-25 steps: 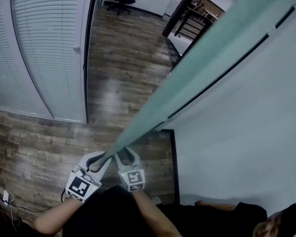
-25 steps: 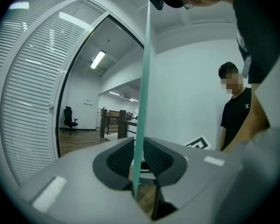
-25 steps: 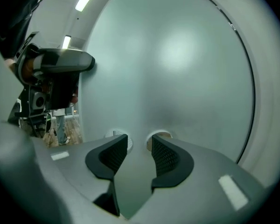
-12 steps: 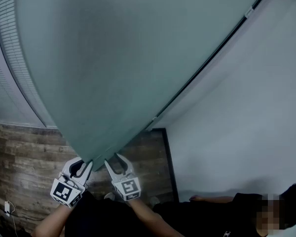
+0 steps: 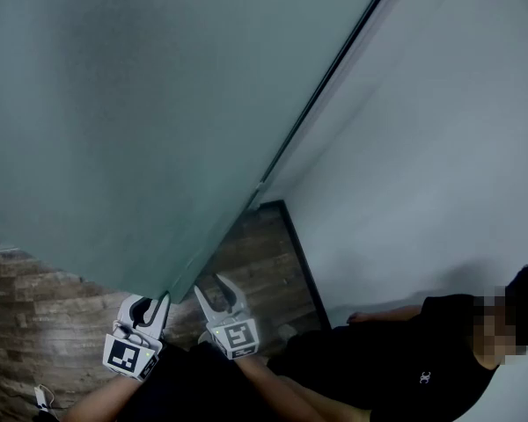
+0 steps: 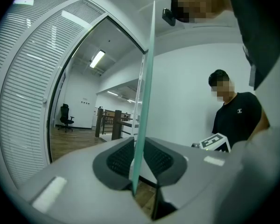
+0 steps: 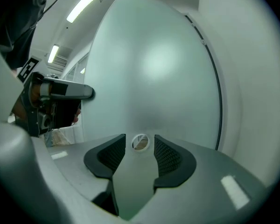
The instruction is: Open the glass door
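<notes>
The frosted glass door [image 5: 141, 121] fills the upper left of the head view, its free edge coming down to my grippers. My left gripper [image 5: 156, 300] holds that edge: in the left gripper view the thin green pane [image 6: 147, 78] runs straight between the pads of the left gripper [image 6: 139, 160], whose jaws are closing on it. My right gripper [image 5: 213, 290] stands open just right of the edge, with nothing in it. In the right gripper view the right gripper [image 7: 140, 155] faces the door's broad face [image 7: 154, 69], with a small round hole [image 7: 140, 142] beyond its tips.
A white wall [image 5: 440, 148] with a dark door frame strip [image 5: 321, 95] stands right of the door. A person in a black shirt [image 5: 422, 359] stands close at the lower right. Wood floor [image 5: 255, 253] lies below. A partition with blinds [image 6: 23, 78] is on the left.
The door, first seen nearly edge-on, now shows its broad face across the head view and hides the corridor. The right jaws have spread wider. The left gripper stays on the edge.
</notes>
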### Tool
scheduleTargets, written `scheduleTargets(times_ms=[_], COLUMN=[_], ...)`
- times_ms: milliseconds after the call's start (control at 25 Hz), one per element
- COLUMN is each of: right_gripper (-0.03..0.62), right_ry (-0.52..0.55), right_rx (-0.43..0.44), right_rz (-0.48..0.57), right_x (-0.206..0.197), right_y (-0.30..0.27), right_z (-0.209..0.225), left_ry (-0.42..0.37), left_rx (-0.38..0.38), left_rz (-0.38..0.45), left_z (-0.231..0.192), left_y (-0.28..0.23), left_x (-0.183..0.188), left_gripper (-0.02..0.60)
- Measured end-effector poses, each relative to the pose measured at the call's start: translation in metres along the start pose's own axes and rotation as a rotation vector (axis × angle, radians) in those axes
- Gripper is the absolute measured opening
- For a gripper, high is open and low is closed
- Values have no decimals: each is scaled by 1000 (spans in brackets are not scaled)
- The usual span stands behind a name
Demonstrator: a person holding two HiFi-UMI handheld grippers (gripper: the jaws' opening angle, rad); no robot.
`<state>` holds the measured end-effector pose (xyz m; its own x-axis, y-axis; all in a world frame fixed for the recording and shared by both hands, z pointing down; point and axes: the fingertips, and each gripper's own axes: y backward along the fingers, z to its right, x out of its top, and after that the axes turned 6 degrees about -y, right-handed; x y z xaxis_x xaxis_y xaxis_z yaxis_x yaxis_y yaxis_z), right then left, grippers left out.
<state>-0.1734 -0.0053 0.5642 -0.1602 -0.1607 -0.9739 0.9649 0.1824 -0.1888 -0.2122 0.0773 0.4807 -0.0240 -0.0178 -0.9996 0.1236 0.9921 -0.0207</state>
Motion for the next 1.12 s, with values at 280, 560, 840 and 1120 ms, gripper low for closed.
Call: scheduleTargets(times_ms=[280,560,840,1120], right_gripper=[178,179,181,181], right_ry=[-43,-81,-121,-133], right_rx=[-161,-289,-370,-487], right_rz=[39,47,55,68], right_x=[-6,-26,-32,-33], right_y=[38,73,92,119], right_z=[19,16,10,15], left_ry=[-50,-59,-59,-49], left_rx=[-155,-333,-490,-635], left_rz=[-28,-56,-72,-110], left_z=[38,77,106,128], left_y=[-9,-5,-11,-25], left_x=[-8,-11,-12,-14], left_gripper=[66,95,124,143])
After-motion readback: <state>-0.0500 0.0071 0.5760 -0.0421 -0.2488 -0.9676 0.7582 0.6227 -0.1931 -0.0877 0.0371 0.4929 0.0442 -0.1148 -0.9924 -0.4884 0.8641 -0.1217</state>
